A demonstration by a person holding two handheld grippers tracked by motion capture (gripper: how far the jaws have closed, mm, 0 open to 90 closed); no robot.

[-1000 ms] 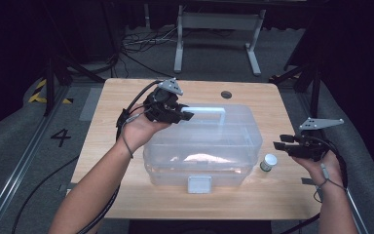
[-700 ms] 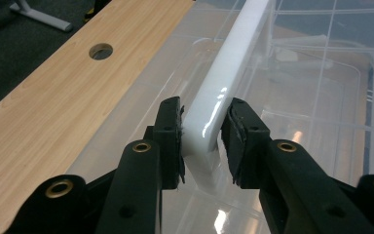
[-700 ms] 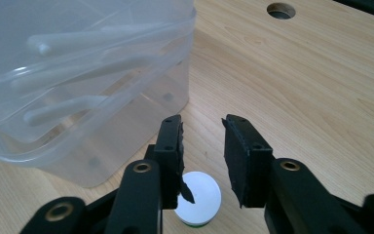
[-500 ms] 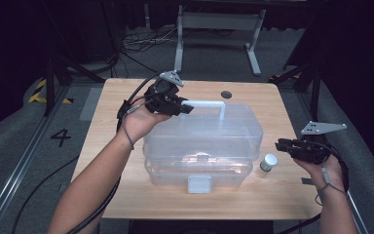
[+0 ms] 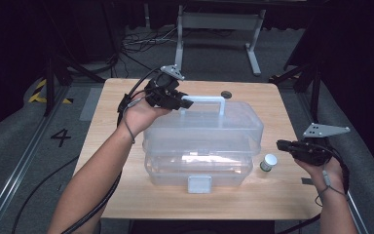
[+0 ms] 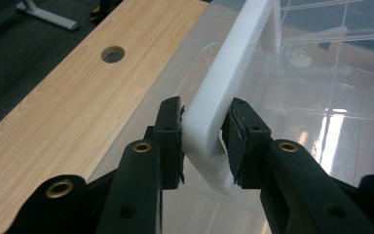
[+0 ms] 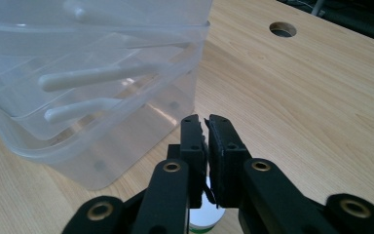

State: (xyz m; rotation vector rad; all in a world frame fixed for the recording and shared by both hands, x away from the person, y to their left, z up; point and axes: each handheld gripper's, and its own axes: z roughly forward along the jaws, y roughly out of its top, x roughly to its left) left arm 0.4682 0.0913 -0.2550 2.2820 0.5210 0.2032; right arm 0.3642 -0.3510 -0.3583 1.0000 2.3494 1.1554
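Observation:
A clear plastic box with a white handle stands mid-table, its upper part lifted off the base. My left gripper is shut on the handle's left end; in the left gripper view the pads press both sides of the handle. Right of the box stands a small white-capped bottle. My right gripper hovers just right of it; its jaws have just been closing and are shut with nothing between them. The bottle's cap peeks out below them.
The wooden table has a round hole behind the box. A white latch sits on the box's front. Dark floor, cables and a metal stand lie beyond the far edge.
The left gripper has pulled the handle upright and lifted the box's upper part off the base. The right gripper's jaws have come together.

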